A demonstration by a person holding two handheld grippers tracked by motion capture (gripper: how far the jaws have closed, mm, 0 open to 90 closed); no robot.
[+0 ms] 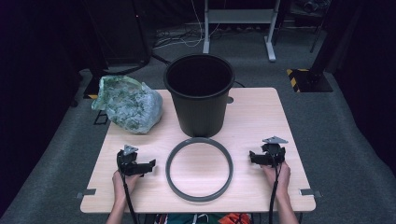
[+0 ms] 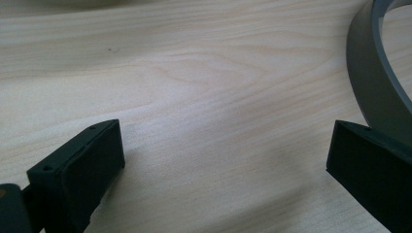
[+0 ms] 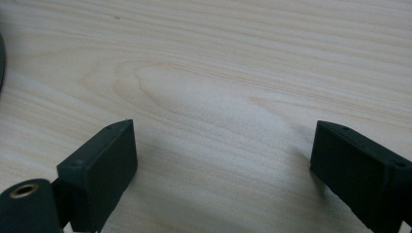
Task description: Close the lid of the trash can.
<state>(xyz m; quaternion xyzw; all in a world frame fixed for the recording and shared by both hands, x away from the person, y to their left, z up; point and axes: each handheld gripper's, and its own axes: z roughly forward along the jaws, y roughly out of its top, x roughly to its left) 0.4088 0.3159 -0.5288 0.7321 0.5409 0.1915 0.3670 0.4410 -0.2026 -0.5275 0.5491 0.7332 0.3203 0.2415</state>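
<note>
Black bucket (image 1: 199,93), grey ring (image 1: 199,169), translucent green bag (image 1: 128,103), pale wood-grain table (image 1: 261,116)

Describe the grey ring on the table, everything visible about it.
The grey ring is a plain circular hoop, plastic-looking, with a low upright wall and open middle showing bare wood. It lies flat on the table, just in front of the black bucket, between the left hand-held gripper and right hand-held gripper. Neither touches it.

No readable text, label, brand or number on any surface; nothing legible in any view.
</note>
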